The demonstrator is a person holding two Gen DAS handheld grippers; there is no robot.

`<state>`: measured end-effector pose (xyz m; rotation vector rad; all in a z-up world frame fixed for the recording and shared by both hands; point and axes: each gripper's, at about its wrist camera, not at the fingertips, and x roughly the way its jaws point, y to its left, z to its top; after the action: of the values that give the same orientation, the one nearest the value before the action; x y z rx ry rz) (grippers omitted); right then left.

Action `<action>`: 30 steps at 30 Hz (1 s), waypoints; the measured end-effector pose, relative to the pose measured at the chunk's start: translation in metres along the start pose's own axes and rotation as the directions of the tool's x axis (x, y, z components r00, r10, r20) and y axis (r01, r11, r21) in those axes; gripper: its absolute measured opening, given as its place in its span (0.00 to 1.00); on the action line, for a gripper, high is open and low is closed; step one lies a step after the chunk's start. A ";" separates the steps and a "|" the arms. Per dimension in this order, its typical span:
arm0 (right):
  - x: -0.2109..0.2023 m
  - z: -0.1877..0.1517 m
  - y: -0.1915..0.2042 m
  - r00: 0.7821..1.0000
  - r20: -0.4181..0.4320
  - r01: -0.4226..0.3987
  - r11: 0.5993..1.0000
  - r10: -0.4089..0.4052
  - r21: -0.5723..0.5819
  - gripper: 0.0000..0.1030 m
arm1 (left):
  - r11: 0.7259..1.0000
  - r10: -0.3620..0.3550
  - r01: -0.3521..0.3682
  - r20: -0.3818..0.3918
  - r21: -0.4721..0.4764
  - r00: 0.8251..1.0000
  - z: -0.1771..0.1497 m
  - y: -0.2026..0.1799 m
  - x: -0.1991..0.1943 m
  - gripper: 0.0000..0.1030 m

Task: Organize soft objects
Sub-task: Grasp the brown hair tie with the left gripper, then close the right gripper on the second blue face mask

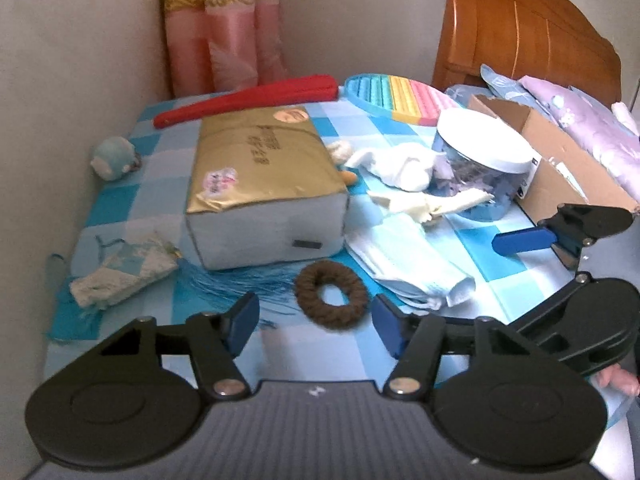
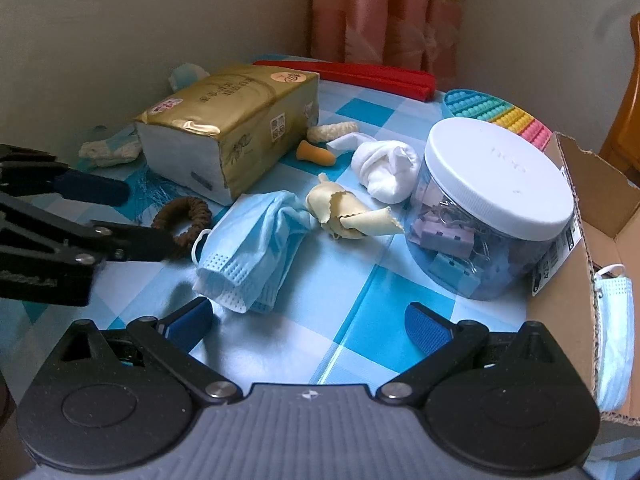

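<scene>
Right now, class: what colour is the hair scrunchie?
Dark brown scrunchie; clearest in the left wrist view.

On the tabletop (image 2: 352, 320), the hair tie (image 2: 182, 220) lies at nine o'clock of the face mask (image 2: 252, 248), the jar (image 2: 492, 208) at three o'clock.

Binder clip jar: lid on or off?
On. The white lid sits flush atop the upright clear jar; clips visible inside.

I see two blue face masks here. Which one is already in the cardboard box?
The flat mask hanging at the cardboard box's wall is in it. The crumpled mask lies out on the checked tablecloth, beside the brown hair tie.
</scene>
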<state>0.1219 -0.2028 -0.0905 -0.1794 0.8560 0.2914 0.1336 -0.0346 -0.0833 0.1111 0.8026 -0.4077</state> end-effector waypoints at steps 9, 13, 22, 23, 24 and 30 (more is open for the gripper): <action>-0.001 -0.002 -0.001 1.000 0.017 -0.005 1.000 0.006 -0.006 1.00 | 1.000 -0.021 0.021 -0.025 -0.007 0.999 0.005 -0.008 0.016 0.47; -0.001 -0.003 -0.001 1.000 0.021 -0.005 1.000 0.005 -0.005 1.00 | 1.000 -0.018 0.018 -0.019 -0.018 1.000 0.006 -0.008 0.016 0.35; -0.002 -0.004 -0.001 1.000 0.024 -0.004 1.000 0.004 -0.003 1.00 | 0.999 -0.039 0.039 -0.058 0.005 0.998 -0.008 -0.002 -0.005 0.35; -0.002 -0.004 0.000 1.000 0.025 -0.003 1.000 0.003 -0.003 1.00 | 1.000 -0.031 0.031 -0.063 0.005 0.998 -0.011 -0.001 -0.007 0.37; -0.002 -0.004 0.000 1.000 0.025 -0.003 1.000 0.003 -0.002 1.00 | 1.000 -0.027 0.027 -0.064 0.006 0.998 -0.013 0.000 -0.008 0.38; -0.002 -0.005 0.000 1.000 0.026 0.000 1.000 0.000 0.002 1.00 | 1.000 0.002 -0.002 -0.048 0.004 0.999 -0.011 -0.006 -0.003 0.42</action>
<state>0.1170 -0.2048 -0.0920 -0.1731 0.8303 0.2922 0.1218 -0.0358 -0.0885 0.1261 0.8494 -0.4057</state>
